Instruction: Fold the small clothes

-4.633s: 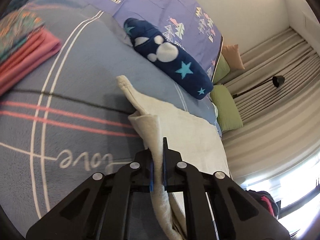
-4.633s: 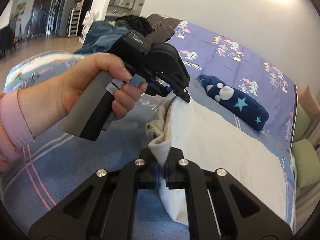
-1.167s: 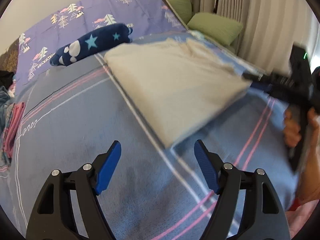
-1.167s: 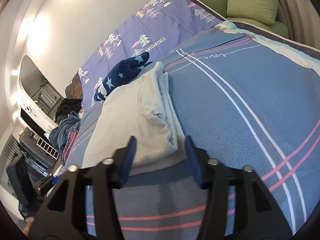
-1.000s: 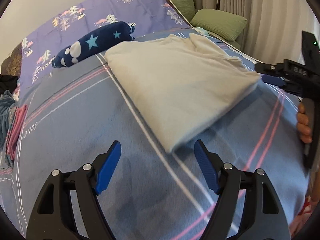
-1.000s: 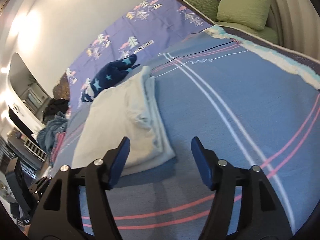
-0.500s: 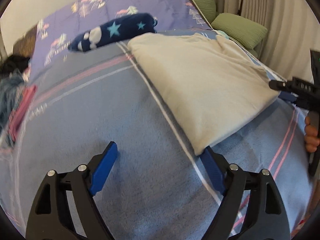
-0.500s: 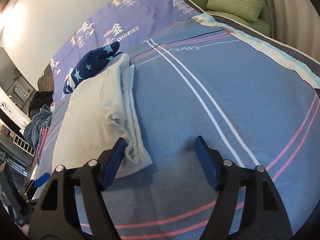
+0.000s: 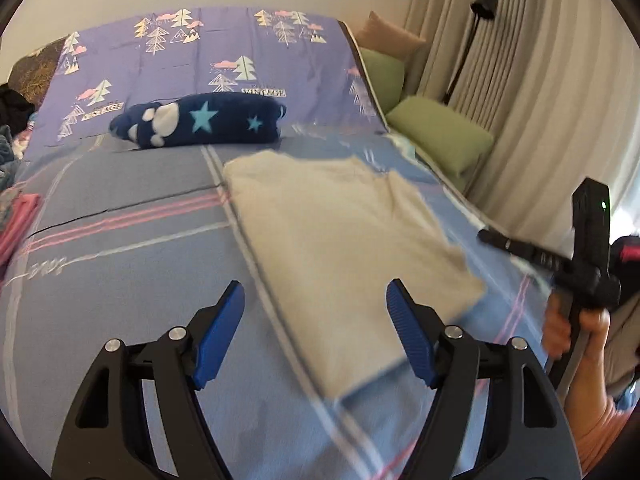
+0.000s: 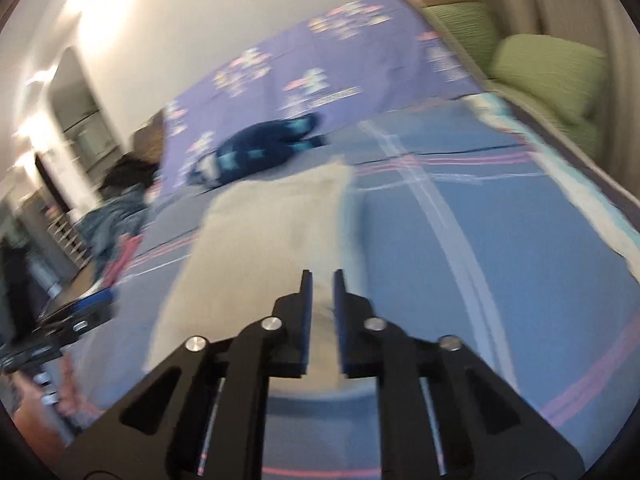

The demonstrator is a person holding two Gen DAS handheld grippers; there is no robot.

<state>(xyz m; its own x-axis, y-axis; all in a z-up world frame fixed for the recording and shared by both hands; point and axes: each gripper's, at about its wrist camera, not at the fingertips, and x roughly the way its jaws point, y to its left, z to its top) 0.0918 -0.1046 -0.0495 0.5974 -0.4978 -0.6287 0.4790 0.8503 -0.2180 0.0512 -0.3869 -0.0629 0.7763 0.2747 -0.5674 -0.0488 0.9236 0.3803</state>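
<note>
Right wrist view, blurred: our right gripper (image 10: 321,280) has narrowed from wide open, seemingly closing on the cloth (image 9: 344,236), folded flat on the bed (image 9: 120,264). Left gripper (image 9: 316,308) stays wide, empty. Next fold starting, we judge.

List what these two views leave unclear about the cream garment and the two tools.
- Right tool: right wrist view is motion-blurred; whether its nearly closed fingers pinch the cream garment is unclear.
- Garment type and layers: near corner blurred in the left wrist view.
- Left tool open; the corner's underside is hidden.
</note>
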